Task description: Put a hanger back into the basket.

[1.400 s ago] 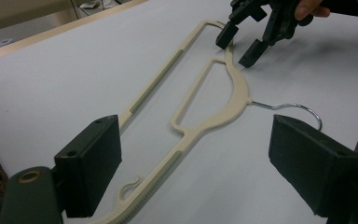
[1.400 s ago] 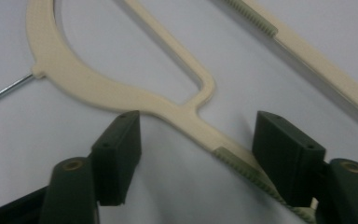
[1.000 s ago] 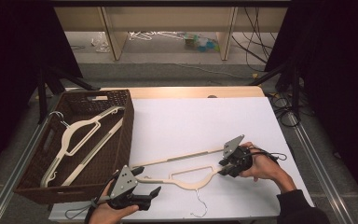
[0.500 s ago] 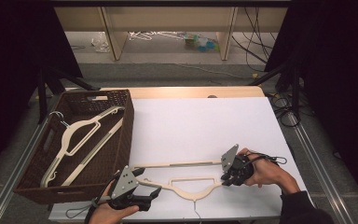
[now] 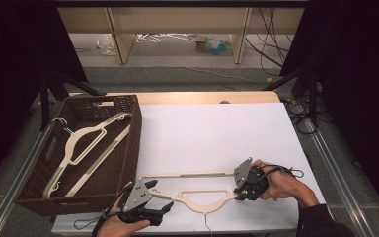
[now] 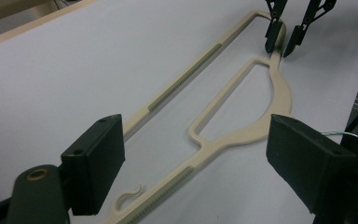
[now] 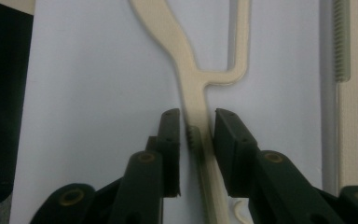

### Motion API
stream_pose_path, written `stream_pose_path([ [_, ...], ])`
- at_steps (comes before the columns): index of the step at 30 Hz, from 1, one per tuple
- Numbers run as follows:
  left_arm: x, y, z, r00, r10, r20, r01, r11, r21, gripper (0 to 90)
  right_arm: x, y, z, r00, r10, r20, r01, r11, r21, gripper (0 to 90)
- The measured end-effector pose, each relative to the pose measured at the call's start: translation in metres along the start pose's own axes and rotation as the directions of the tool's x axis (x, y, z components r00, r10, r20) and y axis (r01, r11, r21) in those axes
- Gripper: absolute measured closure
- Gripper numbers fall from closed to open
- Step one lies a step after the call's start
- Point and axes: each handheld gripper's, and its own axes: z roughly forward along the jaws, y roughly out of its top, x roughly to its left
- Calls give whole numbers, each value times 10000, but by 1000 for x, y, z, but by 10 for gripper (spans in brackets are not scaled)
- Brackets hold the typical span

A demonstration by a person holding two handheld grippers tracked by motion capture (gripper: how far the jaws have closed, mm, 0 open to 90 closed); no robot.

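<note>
— White tabletop sheet (image 5: 217, 133), and what lies on it?
— One cream plastic clothes hanger (image 5: 197, 197), flat at the near edge; a dark woven basket (image 5: 128, 148) at left holds another.
— Grippers?
— Right gripper (image 7: 196, 135) straddles a hanger arm, jaws slightly apart. Left gripper (image 6: 191, 154) gapes wide over the opposite arm.

No readable text, labels, brand marks, numbers or signs appear in any view. The cream hanger (image 5: 200, 196) on the white surface (image 5: 212, 133) is unmarked, as are the hangers in the brown basket (image 5: 128, 148). The black pads of the tongs carry no lettering in either gripper view.
</note>
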Motion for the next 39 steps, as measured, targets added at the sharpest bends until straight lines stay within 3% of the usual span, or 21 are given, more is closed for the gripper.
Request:
stream_pose_path([
  [3, -1, -1, 2, 9999, 111, 85, -111, 9999, 70, 202, 0, 1, 0, 9997, -144, -173, 144, 9999, 25, 778],
  [4, 0, -1, 2, 9994, 324, 125, -327, 9992, 228, 205, 1, 1, 0, 9997, -201, -135, 201, 9998, 35, 779],
  [6, -1, -2, 4, 9994, 338, 105, -341, 9990, 290, 206, 1, 1, -1, 9994, -345, -56, 346, 9994, 55, 781],
  [9, -3, -2, 5, 9993, 329, 175, -333, 9992, 218, 209, 2, 2, -2, 9999, -147, -70, 147, 9999, 70, 781],
  [10, -2, -1, 4, 9983, 555, 204, -563, 9975, 427, 210, 2, 1, -2, 9999, -112, -82, 113, 9999, 30, 780],
  [11, -3, -1, 5, 9988, 444, 195, -449, 9986, 296, 211, 1, 1, -2, 9999, -140, -52, 140, 9999, 17, 781],
  [15, -2, -1, 6, 9967, 789, 211, -800, 9952, 566, 213, 0, -2, -5, 10000, 65, 25, -65, 9998, 166, 782],
  [18, -4, -1, 7, 9984, 499, 261, -509, 9980, 370, 214, 0, -4, -5, 9999, 138, -46, -137, 9997, 206, 782],
  [21, -3, -1, 8, 9986, 486, 231, -494, 9982, 346, 215, 2, -3, -4, 9999, 54, -128, -51, 9996, 284, 780],
  [24, -3, 0, 7, 9972, 723, 178, -731, 9961, 500, 216, 1, -3, -3, 9999, 30, -156, -26, 9996, 277, 779],
  [25, -4, 0, 8, 9983, 534, 248, -544, 9977, 397, 216, 1, -3, -3, 9998, 21, -202, -16, 9996, 266, 779],
  [29, -4, 0, 12, 9977, 617, 298, -629, 9971, 438, 221, 1, -4, -2, 9997, -145, -172, 147, 9998, 123, 786],
  [33, -3, -1, 21, 9924, 1118, 513, -1160, 9894, 874, 259, 1, -3, -4, 9997, -71, -246, 75, 9998, 179, 789],
  [34, -3, -1, 25, 9887, 1366, 611, -1426, 9839, 1082, 264, 1, -2, -4, 9996, -165, -239, 169, 9997, 176, 790],
  [36, -4, -1, 29, 9826, 1703, 737, -1779, 9774, 1138, 318, 0, 0, -6, 9992, -284, -273, 289, 9994, 170, 793],
  [38, -7, -1, 37, 9743, 2113, 775, -2192, 9691, 1132, 317, 0, 3, -8, 9992, -307, -240, 310, 9994, 119, 795],
  [39, -8, -1, 40, 9666, 2416, 852, -2515, 9581, 1370, 314, 1, 4, -10, 9992, -261, -314, 264, 9996, 72, 795],
])
